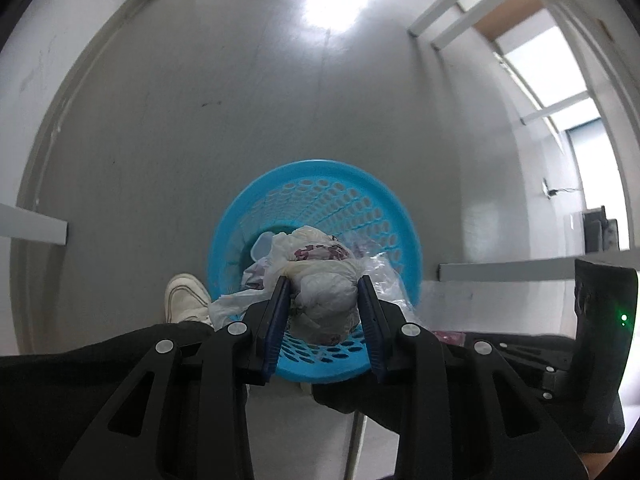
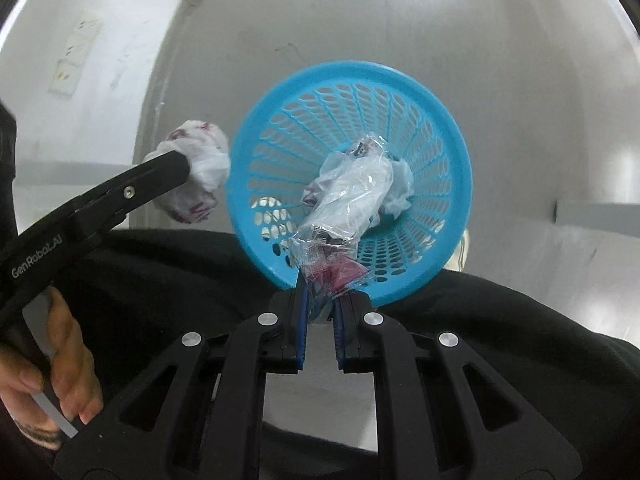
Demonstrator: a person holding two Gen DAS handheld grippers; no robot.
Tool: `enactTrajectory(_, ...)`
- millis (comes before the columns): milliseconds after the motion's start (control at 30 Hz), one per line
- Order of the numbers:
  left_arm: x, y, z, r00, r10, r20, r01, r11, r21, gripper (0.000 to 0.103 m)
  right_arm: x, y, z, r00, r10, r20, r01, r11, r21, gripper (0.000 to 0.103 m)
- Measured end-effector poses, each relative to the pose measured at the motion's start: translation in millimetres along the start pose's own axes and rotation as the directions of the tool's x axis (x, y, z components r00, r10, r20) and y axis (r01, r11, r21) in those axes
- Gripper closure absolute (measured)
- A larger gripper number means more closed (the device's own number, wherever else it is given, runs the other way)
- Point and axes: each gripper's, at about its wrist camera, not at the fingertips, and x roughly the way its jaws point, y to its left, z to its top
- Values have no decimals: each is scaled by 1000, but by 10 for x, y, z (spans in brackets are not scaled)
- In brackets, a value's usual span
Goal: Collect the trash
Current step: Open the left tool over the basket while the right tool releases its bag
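Left gripper point(image 1: 323, 294): clenched on a crumpled white plastic bag point(image 1: 324, 300) with purple print, held above the near rim of the blue basket point(image 1: 400, 216); the bag's lower part was hidden by the fingers. In the right wrist view the same bag point(image 2: 200, 168) hung just left of the basket, outside it.

Right gripper point(image 2: 322, 300): grasping a clear plastic wrapper point(image 2: 344, 208) that reached over the basket's near rim into its mouth; its contents were dark and red, hard to make out.

Basket contents: crumpled white tissue point(image 2: 400, 188), partly covered.

White shoe point(image 1: 186, 296): left of the basket, cut off by black clothing.
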Motion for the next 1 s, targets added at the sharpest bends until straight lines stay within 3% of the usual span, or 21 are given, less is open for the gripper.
enactTrajectory(233, 307, 10, 98, 998, 1, -67, -3, 999, -32, 69, 263, -156, 191, 999, -14, -48, 17, 998, 65, 90)
enactTrajectory(300, 330, 27, 136, 998, -16, -65, 13, 999, -49, 62, 302, -199, 248, 999, -6, -50, 9, 997, 79, 84)
enactTrajectory(367, 302, 27, 171, 999, -14, -39, 12, 999, -47, 45, 270, -237, 269, 999, 6, -36, -3, 996, 87, 69)
enactTrajectory(400, 295, 13, 163, 999, -15, -33, 13, 999, -46, 45, 257, -256, 273, 1000, 7, -30, -4, 995, 96, 63)
enactTrajectory(567, 289, 56, 158, 999, -9, -36, 7, 999, -54, 45, 210, -325, 298, 1000, 5, -14, -4, 993, 119, 62)
enactTrajectory(733, 222, 18, 147, 1000, 20, -18, -20, 1000, -21, 45, 128, -245, 282, 999, -47, 23, 45, 996, 82, 58)
enactTrajectory(1000, -102, -34, -53, 998, 62, 20, -62, 998, 3, 45, -420, 11, 23, 975, -127, 183, 129, 992, -1, 55)
